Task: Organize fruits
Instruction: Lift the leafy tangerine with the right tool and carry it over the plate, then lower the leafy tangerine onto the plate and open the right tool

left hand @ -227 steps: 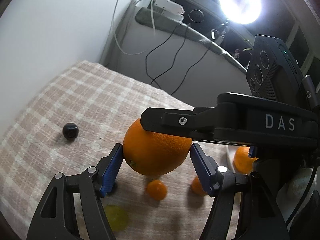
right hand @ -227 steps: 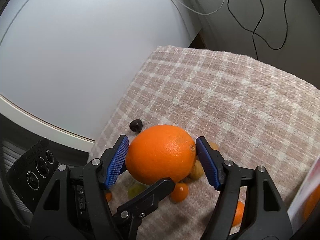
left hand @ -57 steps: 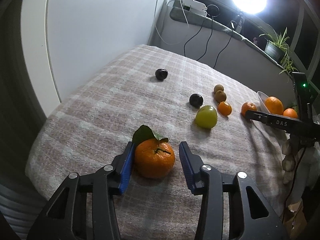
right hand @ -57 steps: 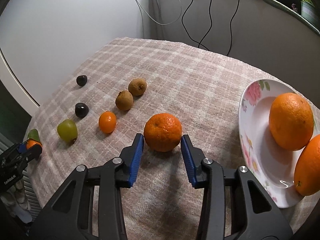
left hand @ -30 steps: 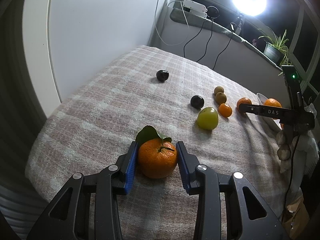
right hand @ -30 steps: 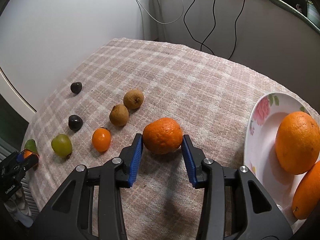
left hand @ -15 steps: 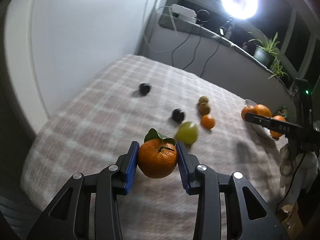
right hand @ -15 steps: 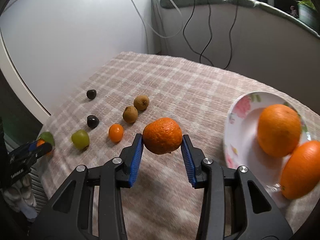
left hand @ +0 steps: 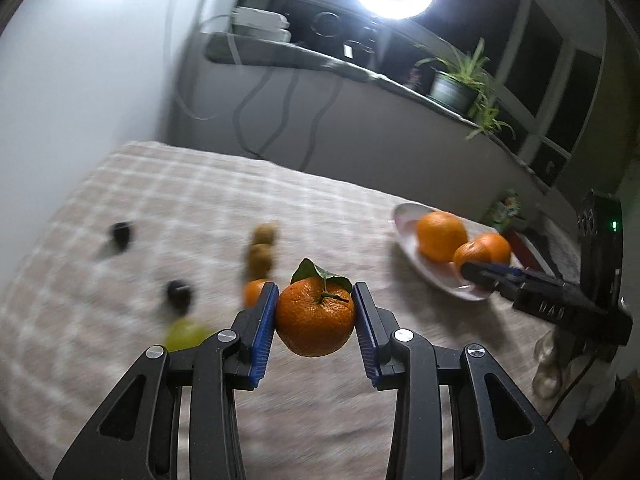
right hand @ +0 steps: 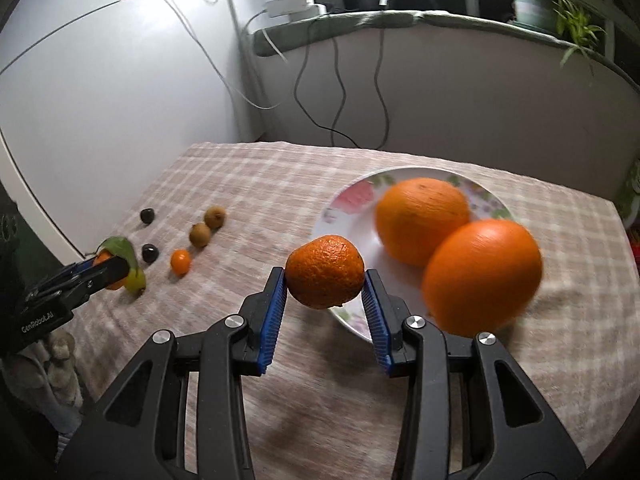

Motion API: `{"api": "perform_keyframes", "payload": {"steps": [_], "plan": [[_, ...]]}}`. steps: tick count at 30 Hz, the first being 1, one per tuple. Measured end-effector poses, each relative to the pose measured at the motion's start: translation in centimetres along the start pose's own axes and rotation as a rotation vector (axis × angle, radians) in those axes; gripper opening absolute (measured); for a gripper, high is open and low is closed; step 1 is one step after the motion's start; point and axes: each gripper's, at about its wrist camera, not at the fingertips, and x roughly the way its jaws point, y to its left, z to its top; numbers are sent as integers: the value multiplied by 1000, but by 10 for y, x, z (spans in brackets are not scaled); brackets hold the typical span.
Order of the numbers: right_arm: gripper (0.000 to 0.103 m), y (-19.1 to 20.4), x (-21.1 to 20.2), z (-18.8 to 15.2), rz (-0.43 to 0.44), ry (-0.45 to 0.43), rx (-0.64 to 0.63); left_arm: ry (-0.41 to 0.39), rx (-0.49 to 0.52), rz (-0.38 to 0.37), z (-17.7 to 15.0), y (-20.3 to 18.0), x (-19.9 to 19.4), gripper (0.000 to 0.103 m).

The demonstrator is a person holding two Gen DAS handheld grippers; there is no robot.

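Note:
My left gripper is shut on a leafy tangerine and holds it above the checked cloth. My right gripper is shut on a plain tangerine and holds it over the near rim of the flowered plate. Two big oranges lie in the plate. In the left wrist view the plate with its oranges is at the right, and the right gripper reaches over it. The left gripper also shows in the right wrist view.
On the cloth lie two brown kiwis, a small kumquat, two dark plums and a green fruit. A wall with cables and a sill with a plant stand behind the table.
Both grippers have lifted their tangerines off the cloth and moved toward the plate. The right one has come over the plate's near rim.

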Motion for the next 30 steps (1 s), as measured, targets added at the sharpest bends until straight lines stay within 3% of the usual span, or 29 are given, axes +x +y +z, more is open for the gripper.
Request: {"api": "perform_keyframes", "payload": {"steps": [10,30], "plan": [[40,-12,1,-10,-40,-3,15,54,34,-111,28,-49,58,36],[41,-9,13,-8,-61,14,-28,133,102,-133,40,-91,116,36]]}}
